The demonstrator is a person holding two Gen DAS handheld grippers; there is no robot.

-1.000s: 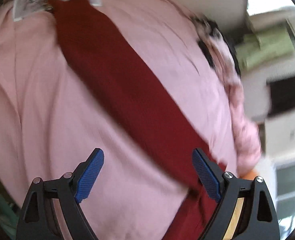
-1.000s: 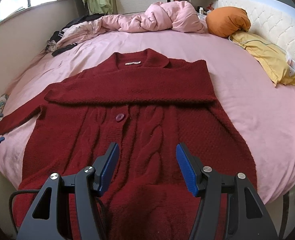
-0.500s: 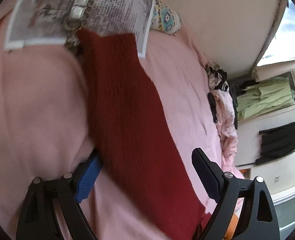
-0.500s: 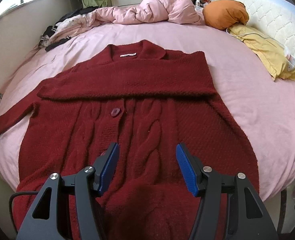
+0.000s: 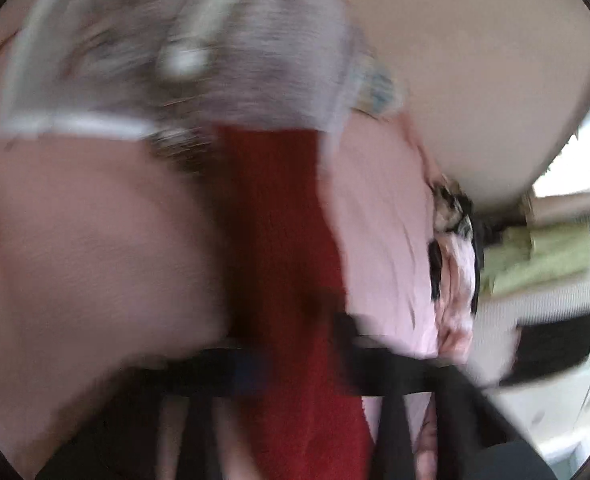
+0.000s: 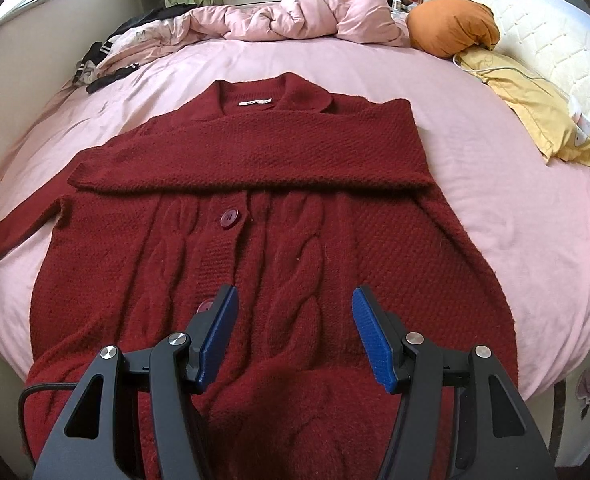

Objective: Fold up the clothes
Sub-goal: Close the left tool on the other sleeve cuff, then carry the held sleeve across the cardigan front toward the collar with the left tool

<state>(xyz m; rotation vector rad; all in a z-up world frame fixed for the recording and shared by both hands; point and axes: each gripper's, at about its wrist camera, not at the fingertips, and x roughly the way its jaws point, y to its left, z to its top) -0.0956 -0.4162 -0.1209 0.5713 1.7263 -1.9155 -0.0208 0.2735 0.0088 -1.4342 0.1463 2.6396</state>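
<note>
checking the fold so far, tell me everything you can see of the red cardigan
The red cardigan is a thick cable-knit with big dark red buttons, a collar and a white neck label. It lies flat, front up, on the pink bed sheet. One sleeve is folded across the chest; the other stretches out to the bed's edge, where the blurred left gripper is shut on it.

left wrist: close over sleeve [image 5: 283, 240] | right wrist: down over cardigan [image 6: 287, 240]
</note>
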